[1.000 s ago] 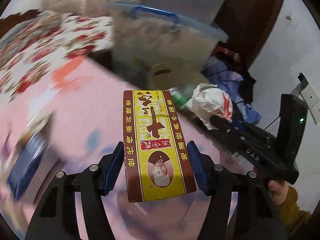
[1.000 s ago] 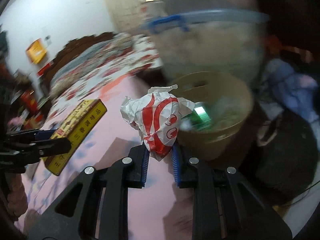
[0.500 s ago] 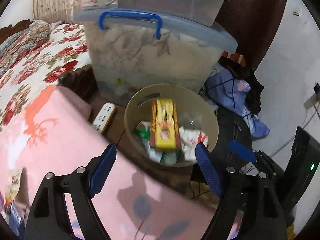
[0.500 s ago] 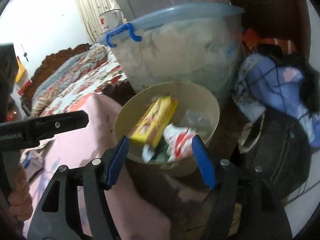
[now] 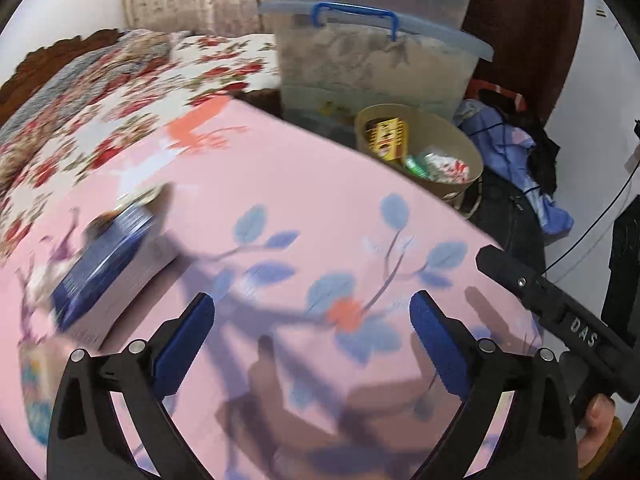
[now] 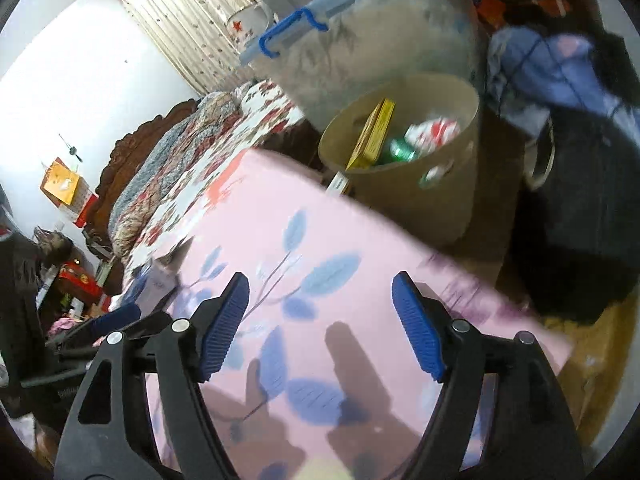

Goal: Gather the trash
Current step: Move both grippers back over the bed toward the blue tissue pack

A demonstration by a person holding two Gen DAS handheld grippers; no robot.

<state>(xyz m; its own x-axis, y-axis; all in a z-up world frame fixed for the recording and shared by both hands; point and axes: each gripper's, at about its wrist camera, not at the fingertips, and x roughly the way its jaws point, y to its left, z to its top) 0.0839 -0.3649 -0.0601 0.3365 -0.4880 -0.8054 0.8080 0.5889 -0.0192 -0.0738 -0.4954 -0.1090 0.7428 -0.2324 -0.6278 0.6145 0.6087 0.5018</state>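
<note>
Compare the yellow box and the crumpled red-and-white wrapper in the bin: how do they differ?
The yellow box is rigid and flat-sided; the wrapper is crumpled and shapeless. The box leans on end against the bin wall; the wrapper lies loose among other trash. Both are inside the bin.

Dim indoor light is casting soft gripper shadows onto the pink surface (image 5: pixel 280 184); motion blur is smearing its left side, and fisheye distortion is bending the edges.

Home bedroom: floral quilt (image 5: pixel 132 92) on carved wooden bed (image 6: pixel 132 148), curtain (image 6: pixel 188 20), clothes pile (image 5: pixel 516 148).
</note>
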